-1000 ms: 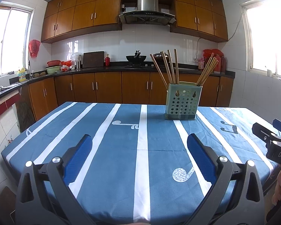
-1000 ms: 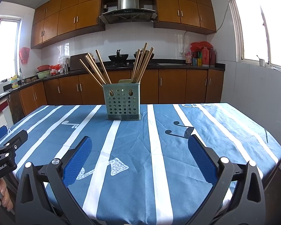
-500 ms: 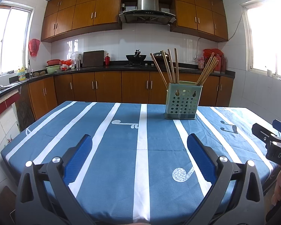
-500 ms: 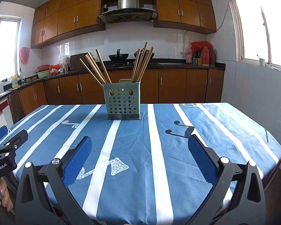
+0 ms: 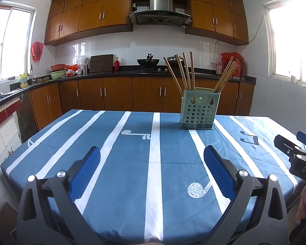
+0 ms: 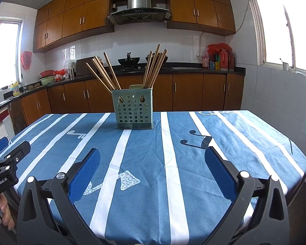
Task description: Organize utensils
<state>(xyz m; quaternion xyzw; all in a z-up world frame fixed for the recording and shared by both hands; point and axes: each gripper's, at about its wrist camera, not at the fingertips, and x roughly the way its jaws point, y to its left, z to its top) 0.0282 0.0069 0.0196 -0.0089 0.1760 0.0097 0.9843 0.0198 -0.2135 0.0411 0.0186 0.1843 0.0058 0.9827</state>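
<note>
Both grippers hang over the near edge of the table (image 5: 51, 143), nothing in either one. The left gripper (image 5: 152, 164) has its blue pads spread wide, and the right gripper (image 6: 152, 164) is spread just as wide. The green holder (image 6: 133, 110) stands upright well ahead of both, up and right of the left gripper, slightly left of center for the right one. Chopsticks (image 6: 153, 69) stick out in 2 leaning bunches, maybe 4 or 5 each, hard to count. A thumb (image 6: 5, 212) shows by the left gripper's handle.
</note>
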